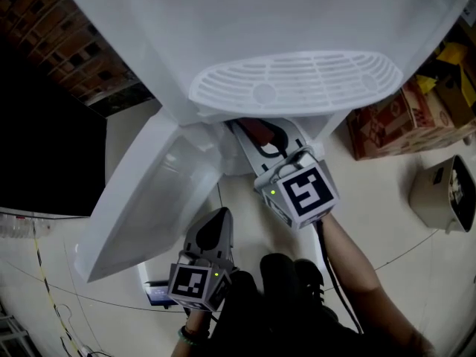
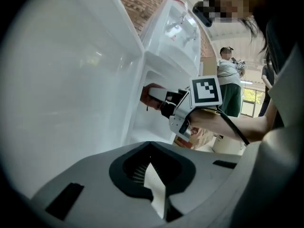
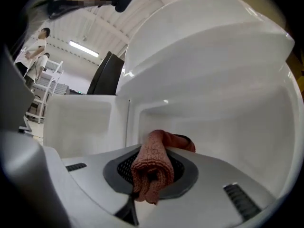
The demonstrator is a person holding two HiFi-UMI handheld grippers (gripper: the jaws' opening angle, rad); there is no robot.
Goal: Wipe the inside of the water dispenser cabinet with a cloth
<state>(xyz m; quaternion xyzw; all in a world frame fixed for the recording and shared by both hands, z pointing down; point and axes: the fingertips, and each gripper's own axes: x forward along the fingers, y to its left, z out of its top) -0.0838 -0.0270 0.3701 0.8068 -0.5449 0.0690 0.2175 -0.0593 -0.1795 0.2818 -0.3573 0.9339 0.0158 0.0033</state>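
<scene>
Closest to the camera, the left gripper [image 2: 152,175] has its jaws drawn together with nothing between them, only a sliver of white showing in the slit. It hangs low in front of the dispenser [image 1: 297,21], and the open door [image 2: 71,80] fills the view just beyond and to the left of its jaws. Further in, the right gripper [image 3: 152,175] is clamped on a folded reddish cloth [image 3: 152,165], which bulges out over the top of the pads and droops down between them. Its jaws and the cloth reach into the white cabinet [image 3: 213,127]; the back wall and right side wall stand ahead of the jaws, and the inner face of the door lies off to their left. From the head view the right gripper's marker cube [image 1: 305,192] sits outside the opening, under the slotted drip tray [image 1: 297,80]. Beyond the dispenser, a cardboard box [image 1: 394,121] rests on the floor to the right, and a person [image 2: 230,84] stands in the background.
</scene>
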